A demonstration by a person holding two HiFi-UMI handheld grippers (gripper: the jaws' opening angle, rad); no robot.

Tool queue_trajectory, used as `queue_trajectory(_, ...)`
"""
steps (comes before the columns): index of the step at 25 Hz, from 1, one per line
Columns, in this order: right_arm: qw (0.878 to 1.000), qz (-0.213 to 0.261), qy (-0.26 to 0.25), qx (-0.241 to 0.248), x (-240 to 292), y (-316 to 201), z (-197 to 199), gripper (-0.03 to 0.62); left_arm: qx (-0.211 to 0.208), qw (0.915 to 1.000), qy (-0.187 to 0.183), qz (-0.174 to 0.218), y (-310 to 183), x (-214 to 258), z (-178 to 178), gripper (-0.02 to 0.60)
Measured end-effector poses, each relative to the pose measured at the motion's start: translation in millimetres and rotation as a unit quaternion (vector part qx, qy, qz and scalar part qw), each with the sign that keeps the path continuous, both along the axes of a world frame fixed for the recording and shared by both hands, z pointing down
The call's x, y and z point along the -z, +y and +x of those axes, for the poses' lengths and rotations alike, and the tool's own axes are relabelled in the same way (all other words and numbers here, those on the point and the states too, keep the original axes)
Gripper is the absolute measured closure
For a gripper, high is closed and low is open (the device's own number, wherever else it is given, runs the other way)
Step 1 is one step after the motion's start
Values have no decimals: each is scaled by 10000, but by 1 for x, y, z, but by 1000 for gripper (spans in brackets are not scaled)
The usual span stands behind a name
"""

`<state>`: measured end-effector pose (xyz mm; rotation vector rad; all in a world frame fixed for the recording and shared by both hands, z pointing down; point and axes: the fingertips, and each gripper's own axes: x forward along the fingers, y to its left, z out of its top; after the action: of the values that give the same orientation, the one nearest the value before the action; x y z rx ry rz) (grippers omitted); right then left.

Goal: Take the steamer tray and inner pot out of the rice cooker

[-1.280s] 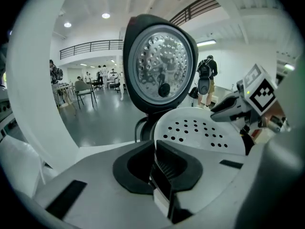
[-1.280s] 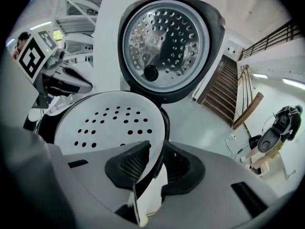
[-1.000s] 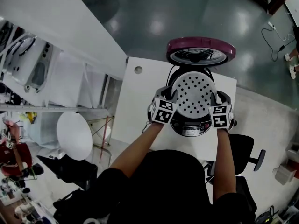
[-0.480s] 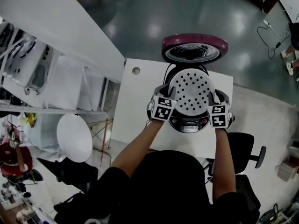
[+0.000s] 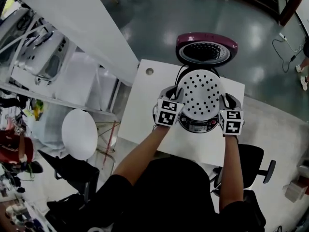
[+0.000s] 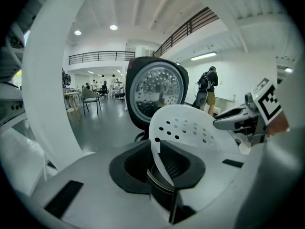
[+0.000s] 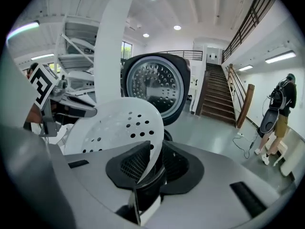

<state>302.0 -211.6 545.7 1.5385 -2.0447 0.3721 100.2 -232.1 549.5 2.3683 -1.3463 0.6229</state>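
The white, round, perforated plastic steamer tray (image 5: pixel 200 93) was held over the mouth of the black-and-silver rice cooker (image 5: pixel 198 125), which stood on the white rectangular table (image 5: pixel 145 110) with its maroon-rimmed hinged lid (image 5: pixel 206 50) swung fully open behind. The open lid left a free path straight up for the tray.

The left gripper (image 6: pixel 160 162) gripped the tray's rim on the person's left. Its jaws were closing, with the thin rim edge pinched between the ribbed pads. The right gripper (image 7: pixel 148 166) gripped the opposite rim in the same manner, its jaws also closing on the edge. Both stood at a narrow setting because the rim is thin.

Opposed grips on either side kept the shallow tray balanced, which a single grip at one edge would likely not do. In both gripper views the tray tilted slightly, its far edge raised toward the lid.

The inner pot could not be seen: the tray covered the cooker's opening in the head view. Judged from this, the tray step was under way and the pot step was not yet begun
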Motion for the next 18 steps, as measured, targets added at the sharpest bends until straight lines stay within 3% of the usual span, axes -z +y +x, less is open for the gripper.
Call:
queue_trajectory(8,9958,323,-616,595,36,20,-44,528,745,9964,-124,383,41,51,-46,534)
queue_trajectory(18,9842,272,-1144,1326,40,48,-161,537,1554,9867,-136,445,100,48,-163,535)
